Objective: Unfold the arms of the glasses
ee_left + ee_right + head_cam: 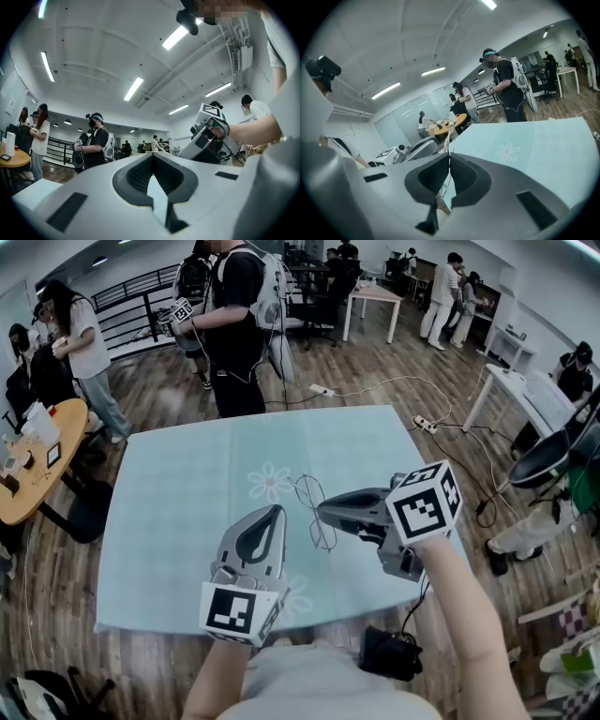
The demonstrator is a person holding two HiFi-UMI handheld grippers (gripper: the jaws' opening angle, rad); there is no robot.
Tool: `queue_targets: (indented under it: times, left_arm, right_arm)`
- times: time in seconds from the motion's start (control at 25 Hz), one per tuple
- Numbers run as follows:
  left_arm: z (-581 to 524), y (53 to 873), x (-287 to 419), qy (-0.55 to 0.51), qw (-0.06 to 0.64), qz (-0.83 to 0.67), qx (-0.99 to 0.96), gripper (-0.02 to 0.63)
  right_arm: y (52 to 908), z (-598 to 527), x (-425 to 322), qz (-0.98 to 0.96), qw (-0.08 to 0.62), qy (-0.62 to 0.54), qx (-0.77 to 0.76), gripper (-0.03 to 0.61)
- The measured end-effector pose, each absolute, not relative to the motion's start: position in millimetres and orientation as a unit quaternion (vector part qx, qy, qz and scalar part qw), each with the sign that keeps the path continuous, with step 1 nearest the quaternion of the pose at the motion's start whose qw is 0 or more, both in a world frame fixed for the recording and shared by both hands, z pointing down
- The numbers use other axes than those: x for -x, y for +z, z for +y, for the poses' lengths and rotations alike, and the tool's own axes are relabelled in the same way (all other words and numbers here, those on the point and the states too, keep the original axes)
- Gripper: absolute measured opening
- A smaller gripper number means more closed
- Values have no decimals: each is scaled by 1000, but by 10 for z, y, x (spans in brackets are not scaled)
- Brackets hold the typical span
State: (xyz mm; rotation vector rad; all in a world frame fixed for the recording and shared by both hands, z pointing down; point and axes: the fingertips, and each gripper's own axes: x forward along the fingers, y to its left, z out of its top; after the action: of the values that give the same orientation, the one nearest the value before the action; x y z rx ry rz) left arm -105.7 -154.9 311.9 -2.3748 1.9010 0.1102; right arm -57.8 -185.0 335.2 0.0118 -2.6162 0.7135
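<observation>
The right gripper (pixel 322 512) had its jaws closed on the wire-rimmed glasses (pixel 322 532). It held them up over the middle of the table (pixel 178 521), and its own view showed the thin wire running between the pads. The left gripper (pixel 273 510) hovered just beside the glasses with its jaws pressed together and nothing between them.

The task looked to be at its start. The glasses were picked up and presented, but whether either arm had swung out could not be made out, because the wire is so fine.

The next move probably fell to the left gripper. It would need to part its jaws, close lightly on one arm near its free end, and swing it away from the lenses while the right gripper held the frame steady. The frame is thin and springy, so a hard or off-centre pinch could twist it or pull it out of the right gripper's hold.

Nothing on the table blocked the work. The pale blue cloth showed only a printed daisy (pixel 271 482). Beyond the far edge a person in black (pixel 234 324) stood with similar gear, well apart. A round wooden table (pixel 42 465) stood off to the left, and a power strip (pixel 426 425) lay on the floor.
</observation>
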Motion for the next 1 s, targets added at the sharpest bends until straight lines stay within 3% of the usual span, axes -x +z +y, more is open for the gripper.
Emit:
queue_targets:
  times: [0.44, 0.84, 0.88, 0.92, 1.0]
  left_arm:
    - [-1544, 3200, 974, 10, 39, 613, 789, 6]
    - [-1648, 3303, 1093, -7, 22, 570, 821, 10]
    - [-1637, 3287, 1065, 4, 13, 554, 833, 56]
    - [-1623, 3278, 1022, 7, 9, 536, 844, 162]
    - [-1581, 3298, 910, -17, 19, 498, 867, 186]
  right_arm:
    - [3552, -1641, 463, -905, 306, 273, 112, 14]
    - [3667, -1529, 384, -895, 334, 260, 140, 14]
    - [3671, -1547, 367, -895, 334, 260, 137, 14]
    - [3670, -1570, 348, -895, 334, 261, 135, 14]
    - [3664, -1605, 322, -895, 333, 265, 132, 14]
